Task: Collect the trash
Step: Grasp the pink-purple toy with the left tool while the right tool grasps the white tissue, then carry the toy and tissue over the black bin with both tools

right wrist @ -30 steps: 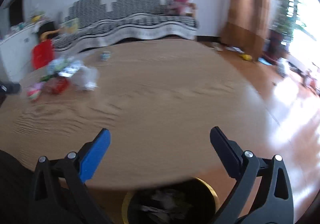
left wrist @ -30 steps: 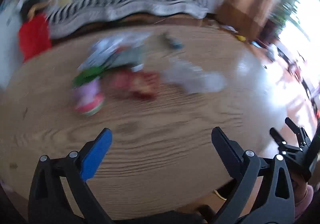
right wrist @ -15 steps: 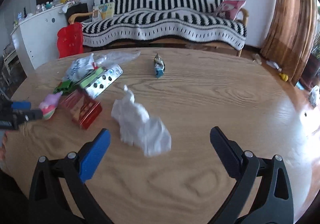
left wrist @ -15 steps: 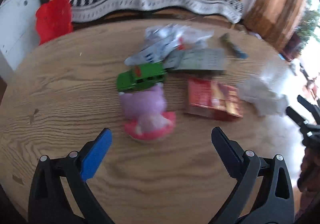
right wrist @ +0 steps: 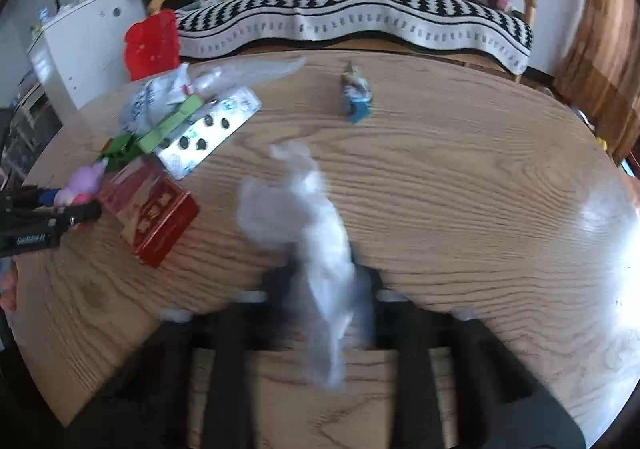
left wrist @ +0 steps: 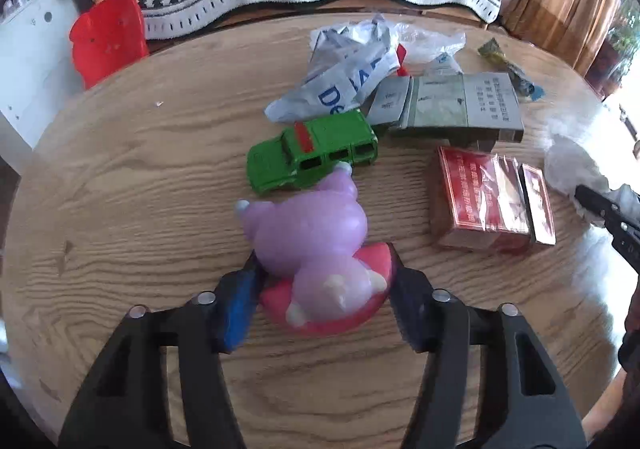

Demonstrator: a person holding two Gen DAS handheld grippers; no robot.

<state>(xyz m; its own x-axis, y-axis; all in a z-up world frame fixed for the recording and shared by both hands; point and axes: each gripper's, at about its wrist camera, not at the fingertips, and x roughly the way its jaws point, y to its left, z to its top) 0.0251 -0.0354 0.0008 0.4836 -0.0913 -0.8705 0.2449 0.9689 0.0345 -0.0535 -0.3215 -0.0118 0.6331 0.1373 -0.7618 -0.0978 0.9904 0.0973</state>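
Observation:
A purple pig toy on a pink-red base (left wrist: pixel 316 249) stands on the round wooden table (left wrist: pixel 120 177). My left gripper (left wrist: pixel 323 263) is closing around it, and its pads touch both sides of the base. A crumpled white tissue (right wrist: pixel 316 233) lies between the fingers of my right gripper (right wrist: pixel 325 277), whose jaws are closing and pinch its lower part. In the left wrist view the tissue (left wrist: pixel 576 165) and a right fingertip show at the right edge. More litter lies near: a red cigarette box (left wrist: pixel 480 205), a grey-green box (left wrist: pixel 448 105), a white plastic bag (left wrist: pixel 340 77), a candy wrapper (left wrist: pixel 508 67).
A green toy car (left wrist: pixel 312 153) sits just beyond the pig toy. A silver blister pack (right wrist: pixel 208 133) lies by the boxes. Behind the table stand a red plastic chair (left wrist: pixel 108 33), a striped sofa (right wrist: pixel 360 17) and a white cabinet (right wrist: pixel 80 41).
Both grippers moved in over the table and went from wide open to closed: the left around the pig toy, the right around the white tissue.

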